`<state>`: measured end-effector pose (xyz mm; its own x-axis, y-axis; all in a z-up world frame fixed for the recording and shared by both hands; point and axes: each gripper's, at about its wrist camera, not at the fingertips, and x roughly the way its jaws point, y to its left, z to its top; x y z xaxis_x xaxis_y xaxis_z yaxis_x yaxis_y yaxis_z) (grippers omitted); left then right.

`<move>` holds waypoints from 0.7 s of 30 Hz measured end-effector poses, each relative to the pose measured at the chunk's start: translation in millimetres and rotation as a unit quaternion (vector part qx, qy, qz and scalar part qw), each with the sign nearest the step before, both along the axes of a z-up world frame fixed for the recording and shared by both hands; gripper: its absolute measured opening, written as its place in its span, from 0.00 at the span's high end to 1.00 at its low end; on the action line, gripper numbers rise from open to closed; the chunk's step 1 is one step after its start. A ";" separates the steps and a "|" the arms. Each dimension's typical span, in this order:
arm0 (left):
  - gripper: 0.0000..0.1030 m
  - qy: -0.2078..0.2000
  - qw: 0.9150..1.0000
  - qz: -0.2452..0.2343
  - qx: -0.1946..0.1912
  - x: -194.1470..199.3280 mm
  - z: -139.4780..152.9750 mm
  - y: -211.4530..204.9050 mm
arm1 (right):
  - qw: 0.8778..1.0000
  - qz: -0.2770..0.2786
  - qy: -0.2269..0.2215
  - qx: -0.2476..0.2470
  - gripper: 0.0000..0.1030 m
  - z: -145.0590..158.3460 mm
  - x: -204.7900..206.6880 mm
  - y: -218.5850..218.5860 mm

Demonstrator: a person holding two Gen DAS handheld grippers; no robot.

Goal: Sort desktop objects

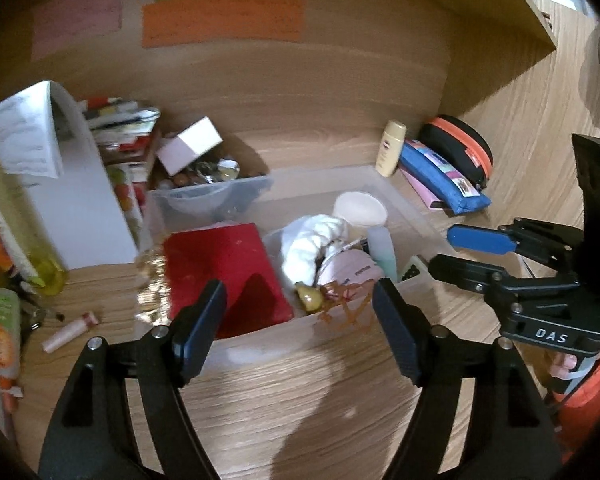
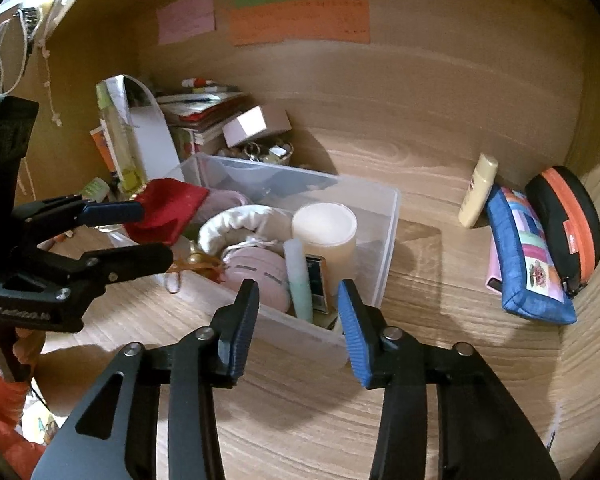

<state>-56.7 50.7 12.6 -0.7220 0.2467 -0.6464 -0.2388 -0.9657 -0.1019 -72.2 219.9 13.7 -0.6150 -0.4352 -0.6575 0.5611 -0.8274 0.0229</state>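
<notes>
A clear plastic bin (image 1: 260, 336) (image 2: 388, 240) sits mid-desk. It holds a red pouch (image 1: 228, 264) (image 2: 168, 210), a white cloth roll (image 1: 312, 248) (image 2: 236, 222), a pink round case (image 2: 260, 272), a cream jar (image 2: 326, 236) and a pale green tube (image 2: 300, 280). My left gripper (image 1: 300, 320) is open and empty, just in front of the bin's near wall. My right gripper (image 2: 298, 328) is open and empty at the bin's near right corner. The right gripper also shows in the left wrist view (image 1: 452, 252), and the left gripper in the right wrist view (image 2: 156, 232).
A blue pencil case (image 2: 528, 256), a black and orange zip case (image 2: 568, 224) and a cream bottle (image 2: 478, 190) lie at the right. A smaller bin (image 1: 208, 196) of trinkets, books and a white box (image 1: 72, 184) stand back left. A lip balm (image 1: 70, 332) and an orange tube (image 1: 4, 332) lie at the left.
</notes>
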 end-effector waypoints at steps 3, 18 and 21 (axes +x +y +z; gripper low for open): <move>0.27 0.006 1.000 0.006 0.008 6.5 2.9 -6.1 | 1.000 -0.001 0.008 -0.004 0.49 4.0 6.6 -0.5; 0.05 0.056 0.995 0.076 -0.014 38.2 8.6 -19.7 | 0.998 -0.035 0.041 -0.012 0.19 16.5 32.8 3.7; 0.05 0.056 0.995 0.083 -0.020 41.2 6.7 -17.8 | 0.998 -0.045 0.039 -0.014 0.17 15.8 35.0 5.6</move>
